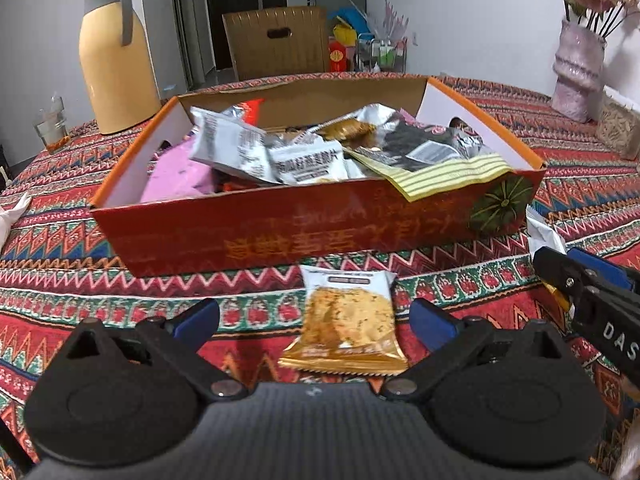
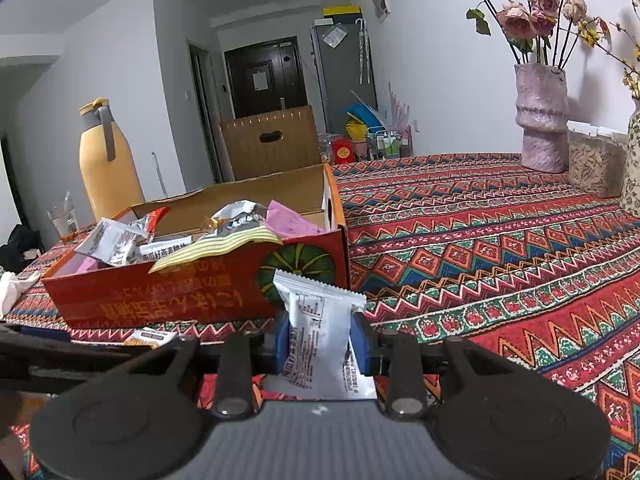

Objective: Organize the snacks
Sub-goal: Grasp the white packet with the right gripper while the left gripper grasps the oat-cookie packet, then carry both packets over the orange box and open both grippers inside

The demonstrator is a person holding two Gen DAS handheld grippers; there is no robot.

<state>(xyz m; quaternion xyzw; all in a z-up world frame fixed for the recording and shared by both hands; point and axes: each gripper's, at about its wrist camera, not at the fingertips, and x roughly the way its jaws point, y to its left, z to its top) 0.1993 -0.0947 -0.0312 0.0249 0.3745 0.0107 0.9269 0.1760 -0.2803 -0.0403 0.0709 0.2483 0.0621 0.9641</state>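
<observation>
Gold snack packet between open (left) gripper fingers

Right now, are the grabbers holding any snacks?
The right gripper pinches a white snack packet by its two sides. The left gripper holds nothing.

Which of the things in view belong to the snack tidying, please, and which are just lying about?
Belongs to the job:
- red box of snacks
- gold cracker packet between the open left tongs
- white packet gripped in the right tongs

Just lying about:
- yellow thermos
- drinking glass
- vase of flowers
</observation>
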